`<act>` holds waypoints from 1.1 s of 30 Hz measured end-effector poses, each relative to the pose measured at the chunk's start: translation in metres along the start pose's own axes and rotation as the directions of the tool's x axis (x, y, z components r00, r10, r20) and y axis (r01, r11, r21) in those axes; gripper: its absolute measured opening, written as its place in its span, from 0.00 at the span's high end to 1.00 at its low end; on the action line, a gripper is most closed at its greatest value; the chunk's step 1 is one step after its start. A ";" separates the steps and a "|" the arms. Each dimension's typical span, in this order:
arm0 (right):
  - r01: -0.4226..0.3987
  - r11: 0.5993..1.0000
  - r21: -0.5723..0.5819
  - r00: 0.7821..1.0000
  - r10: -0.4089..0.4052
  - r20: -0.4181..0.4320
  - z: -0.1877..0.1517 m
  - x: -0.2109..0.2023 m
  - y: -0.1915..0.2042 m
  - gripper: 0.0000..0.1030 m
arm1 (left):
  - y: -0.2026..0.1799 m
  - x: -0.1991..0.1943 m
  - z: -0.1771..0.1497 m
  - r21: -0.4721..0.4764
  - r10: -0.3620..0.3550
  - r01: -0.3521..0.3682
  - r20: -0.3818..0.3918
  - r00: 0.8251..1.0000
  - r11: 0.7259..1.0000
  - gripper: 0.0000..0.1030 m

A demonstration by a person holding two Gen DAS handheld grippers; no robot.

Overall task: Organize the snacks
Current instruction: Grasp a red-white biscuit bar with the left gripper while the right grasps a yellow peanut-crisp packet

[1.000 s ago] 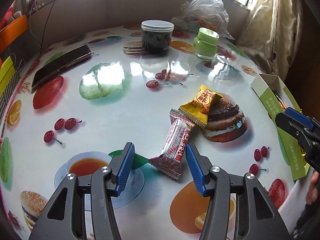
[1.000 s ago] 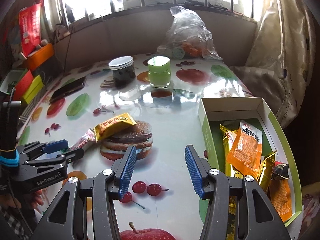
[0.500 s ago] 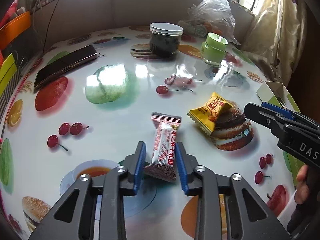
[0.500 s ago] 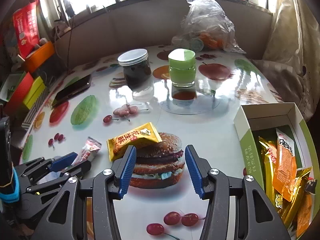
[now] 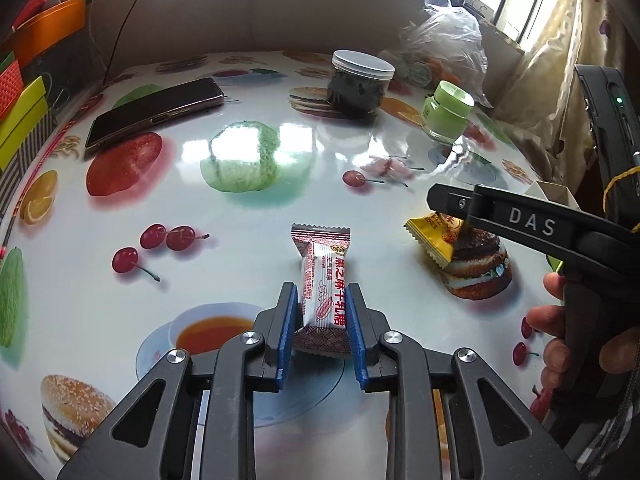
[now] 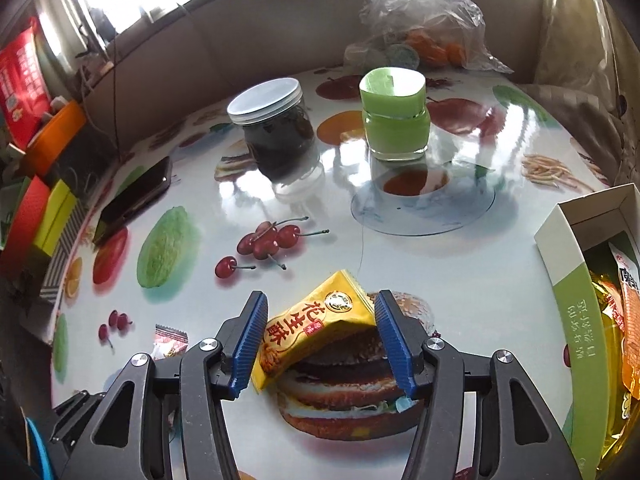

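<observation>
A red-and-white candy pack lies on the fruit-print table, and my left gripper is shut on its near end, blue pads pressed to both sides. The same candy shows at the lower left of the right wrist view. A yellow snack pack rests on a printed burger, tilted. My right gripper straddles it with its jaws opening; the pack lies between them, its corner touching the right pad. One right-gripper finger crosses above the yellow pack.
A green-and-white box with several snack packs stands at the right. A dark jar, a green jar and a plastic bag sit at the back. A phone lies far left, beside coloured boxes.
My left gripper's jaws closed onto the candy pack. My right gripper travelled from beside the box to the yellow pack, sank a little, and now straddles it with wider jaws.
</observation>
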State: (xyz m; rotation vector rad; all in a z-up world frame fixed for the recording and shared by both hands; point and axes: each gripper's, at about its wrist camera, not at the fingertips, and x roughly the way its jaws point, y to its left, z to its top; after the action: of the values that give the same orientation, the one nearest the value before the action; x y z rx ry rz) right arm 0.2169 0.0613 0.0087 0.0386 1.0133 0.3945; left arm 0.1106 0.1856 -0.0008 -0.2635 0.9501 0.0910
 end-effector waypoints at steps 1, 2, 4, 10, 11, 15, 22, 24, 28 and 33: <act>0.003 1.000 0.003 1.000 -0.003 -0.004 0.000 0.003 0.002 0.44 | 0.001 0.000 0.000 -0.005 -0.004 0.004 0.002 1.000 1.000 0.75; 0.009 1.000 0.003 1.000 -0.009 -0.006 0.001 0.005 0.003 0.44 | 0.002 0.000 0.000 -0.010 -0.009 0.009 0.002 1.000 1.000 0.75; 0.027 0.999 -0.017 1.000 -0.027 -0.003 0.001 0.008 0.008 0.44 | 0.003 0.000 0.000 -0.013 -0.013 0.013 0.002 1.000 1.000 0.75; 0.094 0.992 -0.083 0.996 -0.093 0.014 -0.010 0.007 0.009 0.44 | 0.004 -0.001 -0.001 -0.014 -0.015 0.015 0.004 1.000 1.000 0.75; 0.106 0.990 -0.093 0.994 -0.104 0.022 -0.012 0.006 0.008 0.44 | 0.003 0.000 -0.001 -0.014 -0.014 0.014 0.004 1.000 1.000 0.75; 0.160 0.975 -0.152 0.987 -0.154 0.048 -0.022 0.003 0.010 0.43 | 0.003 0.000 0.000 -0.008 -0.009 0.009 0.002 1.000 1.000 0.75; 0.169 0.974 -0.153 0.984 -0.159 0.077 -0.029 -0.001 0.006 0.42 | 0.001 0.001 0.001 -0.007 -0.001 0.001 0.006 1.000 1.000 0.72; 0.171 0.974 -0.149 0.984 -0.161 0.076 -0.030 -0.002 0.006 0.42 | 0.001 0.000 0.000 -0.014 -0.002 0.002 0.012 1.000 1.000 0.72; 0.179 0.974 -0.136 0.982 -0.168 0.085 -0.031 -0.006 0.002 0.58 | 0.001 0.000 0.000 -0.011 0.005 -0.005 0.010 1.000 1.000 0.72; 0.174 0.978 -0.115 0.983 -0.165 0.084 -0.031 -0.010 -0.004 0.76 | -0.001 -0.001 -0.001 -0.006 0.026 -0.026 0.011 1.000 1.000 0.78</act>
State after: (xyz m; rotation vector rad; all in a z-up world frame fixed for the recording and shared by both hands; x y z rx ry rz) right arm 0.1876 0.0499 -0.0007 -0.1416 0.9096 0.2961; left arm 0.1095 0.1841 -0.0001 -0.2560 0.9425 0.1191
